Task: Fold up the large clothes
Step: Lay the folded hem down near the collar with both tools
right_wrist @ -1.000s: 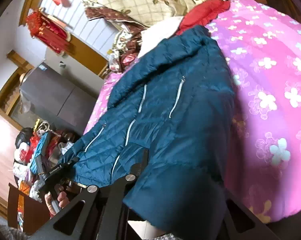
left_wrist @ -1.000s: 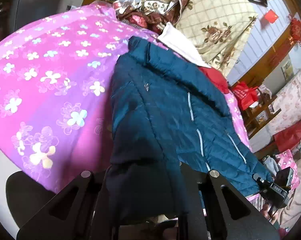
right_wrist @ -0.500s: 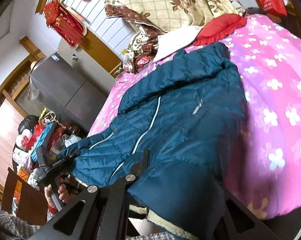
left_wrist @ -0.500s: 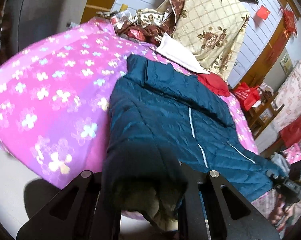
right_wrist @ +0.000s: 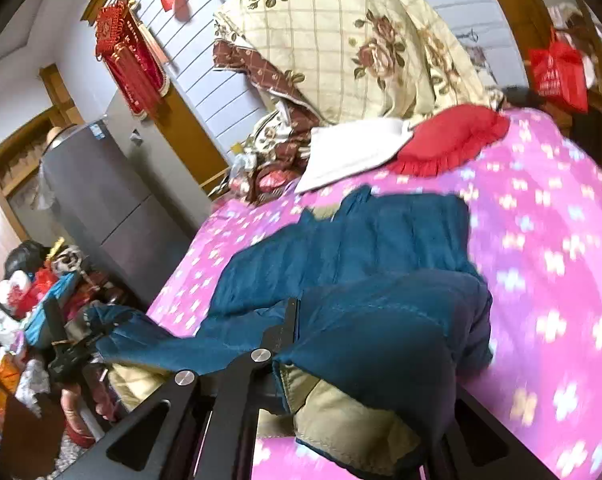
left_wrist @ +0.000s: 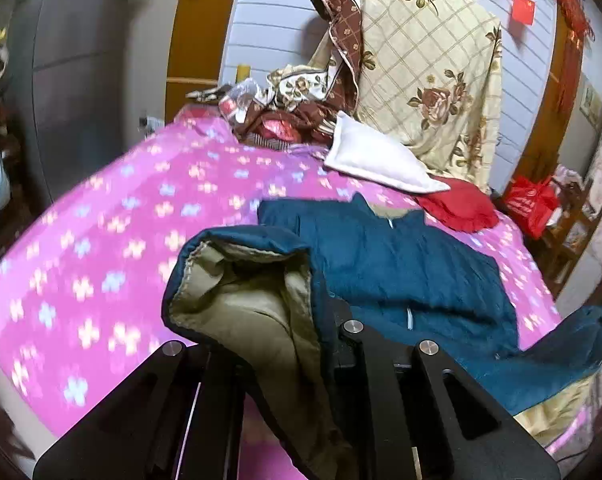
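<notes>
A dark teal quilted jacket (left_wrist: pixel 413 264) with a beige lining lies on the pink flowered bedspread (left_wrist: pixel 113 248). Its upper part rests flat on the bed; its bottom edge is lifted toward me. My left gripper (left_wrist: pixel 297 344) is shut on the jacket hem, whose beige lining (left_wrist: pixel 257 304) faces the camera. In the right wrist view my right gripper (right_wrist: pixel 365 364) is shut on the other end of the jacket (right_wrist: pixel 381 240) hem, with lining showing below. The left gripper also shows in the right wrist view (right_wrist: pixel 73 352), holding the far corner.
A white pillow (left_wrist: pixel 373 160), a red cushion (left_wrist: pixel 457 204) and a heap of floral quilts (left_wrist: pixel 421 60) sit at the head of the bed. A grey fridge (right_wrist: pixel 101 200) and clutter (right_wrist: pixel 29 304) stand at one side, a red bag (left_wrist: pixel 533 204) at the other.
Both grippers have lifted the jacket's bottom hem and carried it up toward the collar. The lower half now folds over, with the beige lining exposed.
</notes>
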Demonstrator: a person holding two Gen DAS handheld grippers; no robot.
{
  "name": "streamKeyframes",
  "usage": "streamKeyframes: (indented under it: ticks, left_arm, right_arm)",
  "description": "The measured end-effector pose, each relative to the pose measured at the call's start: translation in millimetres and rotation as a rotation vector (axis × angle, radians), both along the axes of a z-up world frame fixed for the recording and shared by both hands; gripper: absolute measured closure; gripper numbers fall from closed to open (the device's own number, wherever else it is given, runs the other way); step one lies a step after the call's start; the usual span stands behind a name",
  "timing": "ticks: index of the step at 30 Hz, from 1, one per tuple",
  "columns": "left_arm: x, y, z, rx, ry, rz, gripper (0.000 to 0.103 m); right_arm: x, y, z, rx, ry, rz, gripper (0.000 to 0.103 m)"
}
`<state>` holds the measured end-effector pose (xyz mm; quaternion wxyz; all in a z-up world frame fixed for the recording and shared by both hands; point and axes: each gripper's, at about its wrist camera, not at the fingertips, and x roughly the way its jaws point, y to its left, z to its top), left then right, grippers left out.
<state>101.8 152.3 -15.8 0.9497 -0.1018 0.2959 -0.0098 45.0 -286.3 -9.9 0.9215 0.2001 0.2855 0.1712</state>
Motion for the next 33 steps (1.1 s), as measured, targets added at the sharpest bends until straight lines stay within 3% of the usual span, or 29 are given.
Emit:
streamKeyframes:
  ticks: [7,15,22,33]
  left_arm:
    - [86,-9,9,0.087,0.022,0.043,0.093]
    - [175,-21,-8,0.145,0.106,0.101,0.093]
    - [230,-46,-29,0.272,0.134,0.124,0.093]
    - [306,-68,-87,0.347,0.215,0.162,0.091]
  right_arm:
    - [72,3,18,-0.058,0.0,-0.063,0.095]
    - [147,-7,13,-0.091,0.03,-0.136,0.095]
    - [206,-13,-4,-0.122,0.072,-0.177,0.095]
    - [278,-24,-71,-0.129,0.189,-0.243,0.095]
